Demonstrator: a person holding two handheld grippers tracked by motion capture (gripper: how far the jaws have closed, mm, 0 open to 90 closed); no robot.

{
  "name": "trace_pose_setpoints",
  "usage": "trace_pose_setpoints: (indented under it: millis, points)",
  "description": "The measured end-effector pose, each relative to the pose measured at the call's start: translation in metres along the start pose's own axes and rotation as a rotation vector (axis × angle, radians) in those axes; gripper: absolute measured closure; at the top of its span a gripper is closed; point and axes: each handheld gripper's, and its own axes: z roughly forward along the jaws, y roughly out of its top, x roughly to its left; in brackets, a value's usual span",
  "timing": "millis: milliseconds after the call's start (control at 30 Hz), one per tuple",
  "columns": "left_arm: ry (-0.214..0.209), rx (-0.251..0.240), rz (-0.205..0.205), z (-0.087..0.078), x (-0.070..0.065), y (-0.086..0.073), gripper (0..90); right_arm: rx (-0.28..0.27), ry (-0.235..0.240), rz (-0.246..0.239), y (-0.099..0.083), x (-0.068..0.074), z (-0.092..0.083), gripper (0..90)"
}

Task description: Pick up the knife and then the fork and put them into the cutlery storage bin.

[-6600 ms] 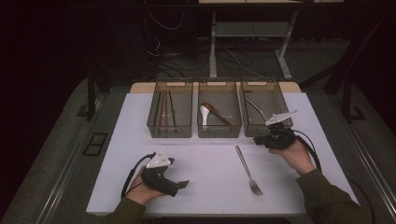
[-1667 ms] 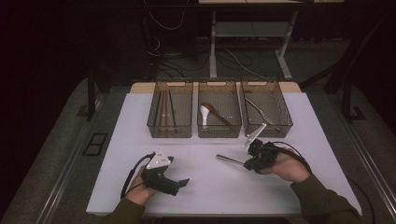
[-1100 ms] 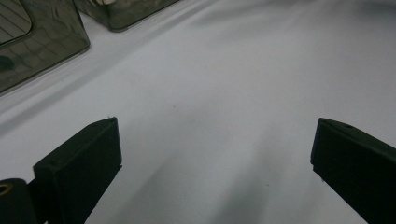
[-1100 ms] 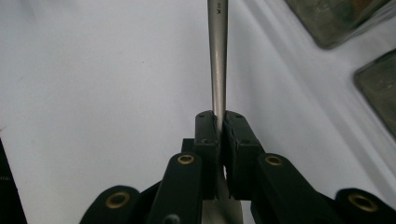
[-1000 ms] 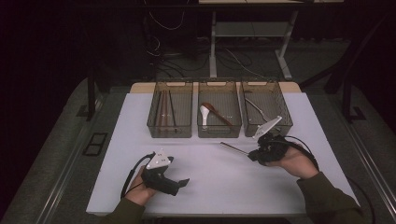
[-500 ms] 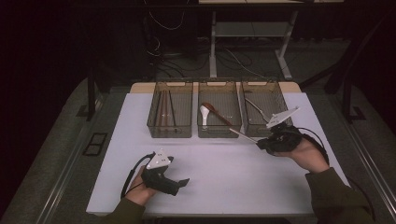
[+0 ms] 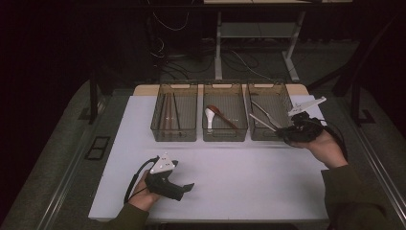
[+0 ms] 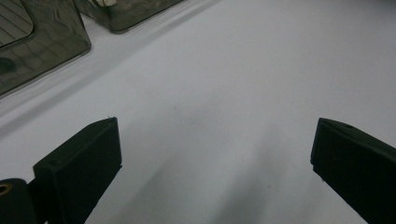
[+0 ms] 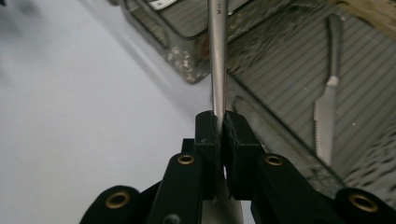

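R gripper (image 9: 219, 123) fingers clamp fork handle (image 9: 217, 56) over right bin (image 7: 282, 96); L gripper (image 8: 215, 154) fingers wide open.

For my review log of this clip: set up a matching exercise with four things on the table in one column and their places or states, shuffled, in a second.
Things:
1. fork
2. knife
3. spoons
4. left hand-held gripper

Places or states:
A. lying in the right bin
B. in the middle bin
C. jaws open over bare table
D. clamped in the right hand-held gripper

Pairs: 1-D, 2-A, 3-B, 4-C
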Motion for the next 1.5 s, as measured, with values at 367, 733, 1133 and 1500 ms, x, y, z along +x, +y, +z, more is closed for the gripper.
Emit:
trace_pose_setpoints:
  millis: [367, 733, 1133, 1500]
  points:
    - [0.0, 0.003, 0.005, 0.0, 0.0, -0.001, 1.0, 0.005, -0.092, 0.068, 0.015, -0.036, 0.012, 84.4]
    - [-0.002, 0.002, 0.006, 0.0, 0.0, 0.0, 1.0, 0.038, -0.126, 0.122, 0.033, -0.062, 0.033, 84.4]
    - [-0.005, 0.005, 0.007, 0.0, 0.001, -0.001, 1.0, 0.177, -0.135, 0.149, 0.042, -0.081, 0.074, 84.2]
    - [-0.005, 0.004, 0.006, 0.0, 0.001, -0.001, 1.0, 0.139, -0.125, 0.169, 0.035, -0.084, 0.08, 63.3]
